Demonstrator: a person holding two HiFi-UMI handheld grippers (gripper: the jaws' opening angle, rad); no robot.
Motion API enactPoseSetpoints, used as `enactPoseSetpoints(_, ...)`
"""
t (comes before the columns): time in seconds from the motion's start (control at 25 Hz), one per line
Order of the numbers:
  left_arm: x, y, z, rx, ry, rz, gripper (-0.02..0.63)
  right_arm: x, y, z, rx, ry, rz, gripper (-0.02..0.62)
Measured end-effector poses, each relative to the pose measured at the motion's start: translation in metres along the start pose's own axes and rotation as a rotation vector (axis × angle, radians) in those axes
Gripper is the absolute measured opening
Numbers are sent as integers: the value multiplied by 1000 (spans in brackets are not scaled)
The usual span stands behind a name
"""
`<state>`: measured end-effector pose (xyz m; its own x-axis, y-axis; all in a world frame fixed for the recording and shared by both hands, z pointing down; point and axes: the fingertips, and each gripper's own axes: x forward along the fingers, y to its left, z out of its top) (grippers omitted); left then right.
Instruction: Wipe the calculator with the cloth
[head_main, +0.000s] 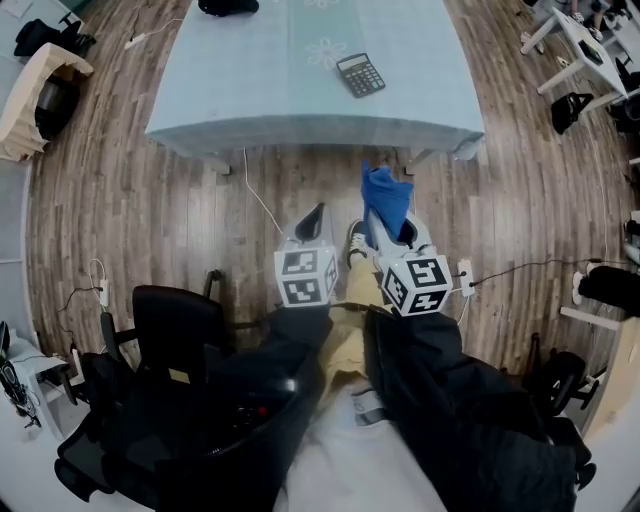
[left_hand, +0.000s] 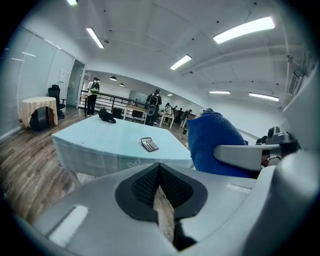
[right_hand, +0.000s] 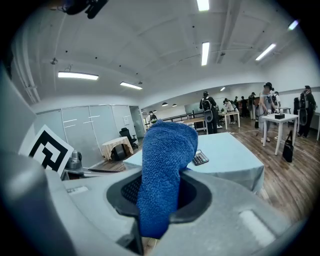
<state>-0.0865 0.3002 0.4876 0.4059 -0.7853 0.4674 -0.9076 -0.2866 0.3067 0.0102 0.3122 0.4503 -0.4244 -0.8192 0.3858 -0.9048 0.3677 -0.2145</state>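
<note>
Cloth (right_hand: 167, 160) stands clamped in right tool (right_hand: 159, 196); left tool (left_hand: 160, 186) alongside, jaws together.

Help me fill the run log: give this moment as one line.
stage: short of table, wiping not yet begun | left gripper: shut, empty | right gripper: shut on blue cloth | calculator: on table, untouched

Open-plan office — desks (right_hand: 278, 118), swivel chair (head_main: 175, 320), strip lights (left_hand: 243, 29)

Bare tabletop (head_main: 250, 70) surrounds the calculator (head_main: 360, 74); a dark object (head_main: 228, 6), perhaps a bag, sits well apart.
</note>
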Motion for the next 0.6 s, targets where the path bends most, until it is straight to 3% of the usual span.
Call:
enactPoseSetpoints(0.2,37,12,36,-1,-22,27,-3,39,-12,32,-28,-16,44,89)
enactPoseSetpoints(0.6,129,-12,81,22,-1,31,-2,104,-90,73,-5,8,85,91)
